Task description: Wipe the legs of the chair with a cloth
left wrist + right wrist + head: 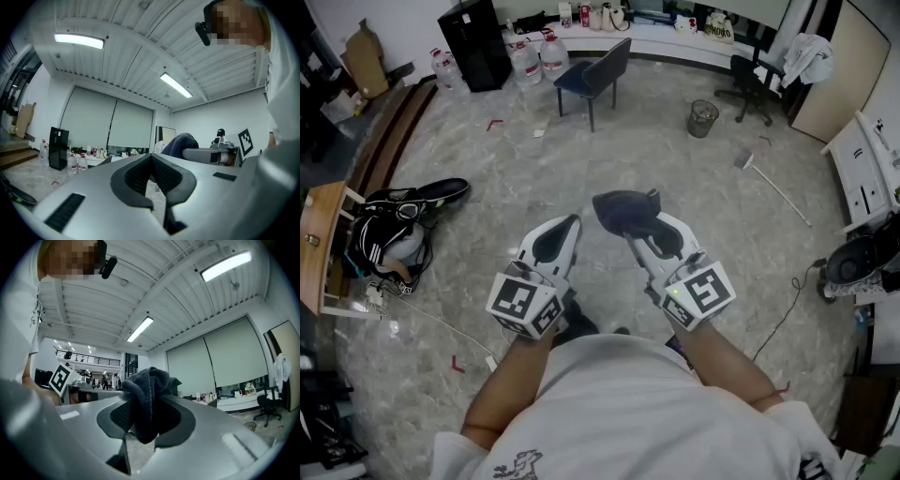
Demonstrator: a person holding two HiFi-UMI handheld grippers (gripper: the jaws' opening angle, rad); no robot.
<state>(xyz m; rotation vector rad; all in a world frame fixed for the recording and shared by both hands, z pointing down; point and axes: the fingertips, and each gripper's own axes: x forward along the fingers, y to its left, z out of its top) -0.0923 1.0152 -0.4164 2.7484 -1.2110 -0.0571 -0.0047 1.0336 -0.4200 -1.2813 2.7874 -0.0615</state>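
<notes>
The dark blue chair with thin metal legs stands far ahead across the floor, well beyond both grippers. In the head view my right gripper is held at waist height, shut on a bunched dark cloth that sticks out past its tips. From the right gripper view the cloth fills the jaws of the right gripper and hangs down between them. My left gripper is level with it on the left, its jaws together and nothing in them. The left gripper view shows the left gripper with tips touching and the cloth to the right.
A wire waste bin and an office chair stand at the far right. Water bottles and a black cabinet are by the back counter. A bag with shoes and a wooden desk lie left. A broom lies right.
</notes>
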